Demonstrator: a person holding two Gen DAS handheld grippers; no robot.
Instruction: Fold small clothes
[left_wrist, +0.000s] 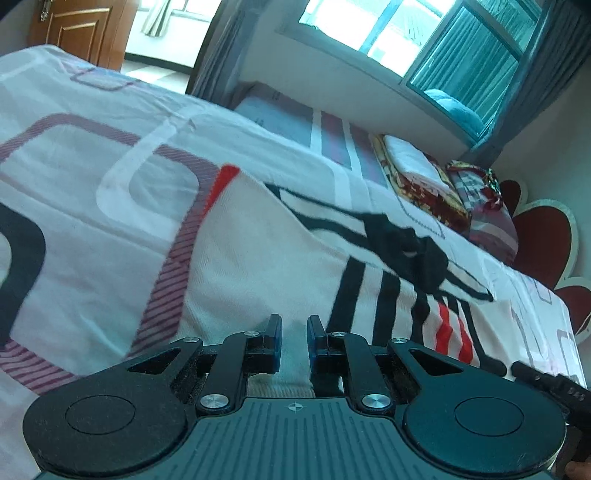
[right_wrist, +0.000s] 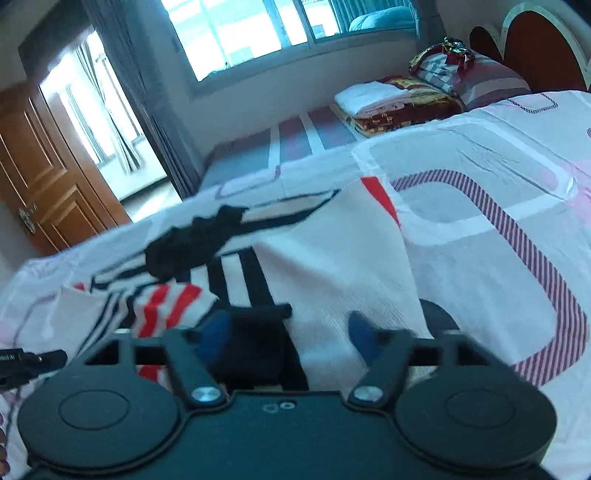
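Observation:
A small white knitted garment (left_wrist: 258, 266) with black and red stripes lies on the bed, partly folded, with a black collar or tie bunched on it (left_wrist: 410, 251). My left gripper (left_wrist: 294, 332) sits at its near hem, jaws narrow with white cloth between them. In the right wrist view the same garment (right_wrist: 332, 266) lies ahead. My right gripper (right_wrist: 290, 332) is open wide at the garment's near edge, blurred, with its blue fingertips (right_wrist: 360, 328) over the cloth. The other gripper's tip (right_wrist: 40, 360) shows at the far left.
The bed sheet (left_wrist: 110, 177) is white with purple and grey rounded shapes. Folded blankets and a white towel (left_wrist: 410, 162) lie by the headboard (left_wrist: 546, 236). A window (right_wrist: 258, 29) and a wooden door (right_wrist: 40, 177) are beyond the bed.

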